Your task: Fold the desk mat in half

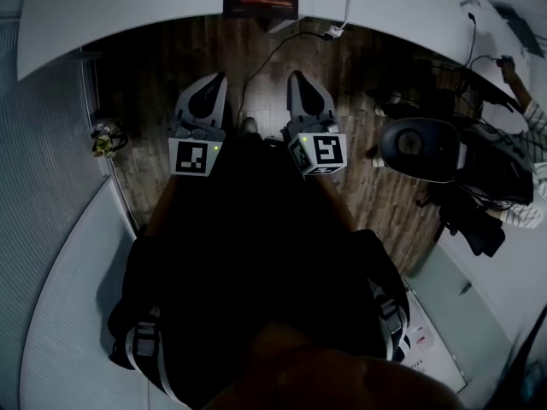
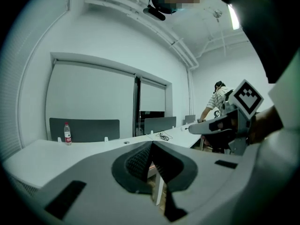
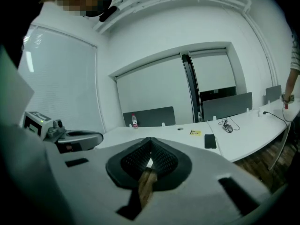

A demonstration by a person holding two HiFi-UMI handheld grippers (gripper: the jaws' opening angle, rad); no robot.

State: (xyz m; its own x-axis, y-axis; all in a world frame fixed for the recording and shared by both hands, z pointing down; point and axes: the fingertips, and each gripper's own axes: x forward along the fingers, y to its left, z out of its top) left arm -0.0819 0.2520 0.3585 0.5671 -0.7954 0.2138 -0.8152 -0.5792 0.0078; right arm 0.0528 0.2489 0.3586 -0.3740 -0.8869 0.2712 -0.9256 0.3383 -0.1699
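I am holding two grippers out over a dark wood-plank floor (image 1: 158,75). The left gripper (image 1: 215,82) is showing a smooth grey plastic shell and black ribbed pads. Its jaws are pressing fully together with nothing between them. The right gripper (image 1: 299,79) is looking the same, its jaws closed tight and empty, with only floor showing through the slit. Each is carrying one black-and-white marker cube (image 1: 195,156), two in all.

A smooth white curved counter (image 1: 102,7) is sweeping around ahead. On it are standing one clear water bottle (image 2: 68,134) and two flat grey divider panels (image 2: 84,129), and one black phone (image 3: 210,141) is lying beside a small yellow card (image 3: 195,132). One thin cable (image 1: 273,54) is trailing down to the floor. Further right, one rounded black chair (image 1: 419,148) is sitting near a person in a striped shirt (image 2: 218,102).

I cannot tell where the desk mat is lying, as no view is showing it.
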